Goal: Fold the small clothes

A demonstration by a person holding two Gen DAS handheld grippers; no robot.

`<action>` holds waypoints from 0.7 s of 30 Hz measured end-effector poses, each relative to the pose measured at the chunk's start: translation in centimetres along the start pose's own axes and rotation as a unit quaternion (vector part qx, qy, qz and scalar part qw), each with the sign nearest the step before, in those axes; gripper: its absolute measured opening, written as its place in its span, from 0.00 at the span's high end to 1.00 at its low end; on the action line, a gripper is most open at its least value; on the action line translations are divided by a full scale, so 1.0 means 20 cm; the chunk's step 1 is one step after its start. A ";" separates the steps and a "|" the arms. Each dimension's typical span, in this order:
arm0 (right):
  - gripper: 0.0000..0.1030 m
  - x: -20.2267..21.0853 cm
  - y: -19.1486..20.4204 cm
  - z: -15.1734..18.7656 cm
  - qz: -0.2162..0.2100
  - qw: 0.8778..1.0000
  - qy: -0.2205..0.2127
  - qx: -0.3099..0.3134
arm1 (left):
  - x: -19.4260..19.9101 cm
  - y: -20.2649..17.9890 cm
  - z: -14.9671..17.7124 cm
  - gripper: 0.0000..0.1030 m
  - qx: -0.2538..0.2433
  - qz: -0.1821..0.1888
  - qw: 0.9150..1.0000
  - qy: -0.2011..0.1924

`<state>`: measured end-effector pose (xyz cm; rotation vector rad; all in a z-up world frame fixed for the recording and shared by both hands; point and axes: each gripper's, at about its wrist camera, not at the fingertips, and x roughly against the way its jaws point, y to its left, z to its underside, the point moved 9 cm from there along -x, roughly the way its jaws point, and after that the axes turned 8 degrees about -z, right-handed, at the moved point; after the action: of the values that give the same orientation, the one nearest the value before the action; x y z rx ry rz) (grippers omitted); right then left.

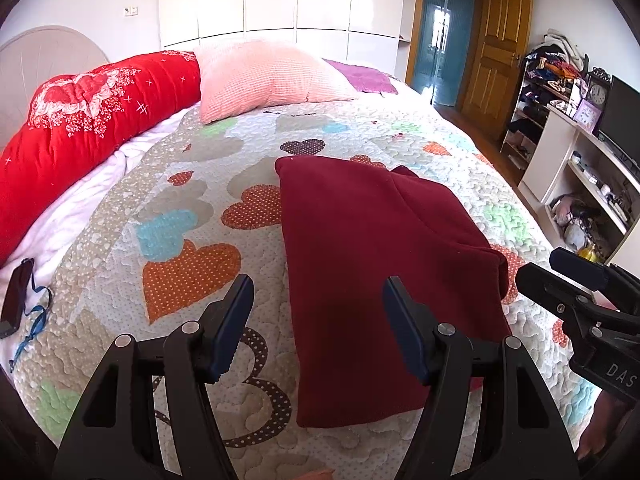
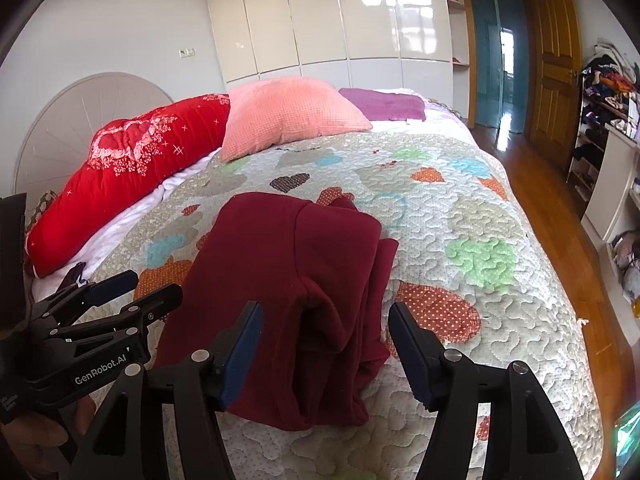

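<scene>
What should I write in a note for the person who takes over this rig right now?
Left tool: open, empty, above the near end of the dark red garment.
Right tool: open, empty, above the garment's bunched right edge.
The garment lies on the quilt, partly folded lengthwise.
Done: first fold.
Left: tidy the right-side layers, fold again to a compact shape.

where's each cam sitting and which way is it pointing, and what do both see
Left wrist: rides on the left hand-held gripper, facing up the bed toward the pink pillow; its own open fingers show, plus the right hand-held gripper at the right edge.
Right wrist: rides on the right hand-held gripper, same heading; its open fingers show, with the left hand-held gripper at the left edge.
Shared: the dark red garment on the heart quilt, red bolster, wooden door.
</scene>
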<state>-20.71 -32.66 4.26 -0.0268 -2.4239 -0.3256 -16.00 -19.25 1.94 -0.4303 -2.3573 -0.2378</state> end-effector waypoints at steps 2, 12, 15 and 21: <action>0.39 -0.01 0.00 0.01 -0.001 1.000 0.003 -0.004 | -0.01 0.00 0.00 0.35 0.001 0.001 1.000 0.003; 0.39 -0.05 -0.02 0.02 -0.005 1.000 0.014 -0.009 | -0.05 -0.02 0.01 0.35 -0.006 0.001 1.000 0.010; 0.39 -0.05 -0.03 0.02 -0.004 1.000 0.014 -0.010 | -0.06 -0.02 0.01 0.35 -0.007 -0.001 1.000 0.010; 0.39 -0.07 -0.04 0.03 -0.006 1.000 0.018 -0.014 | -0.07 -0.03 0.02 0.35 -0.012 -0.004 1.000 0.011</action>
<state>-20.10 -33.19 2.77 -0.0189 -2.3839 -0.3624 -15.49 -19.96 0.80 -0.4284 -2.3379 -0.2719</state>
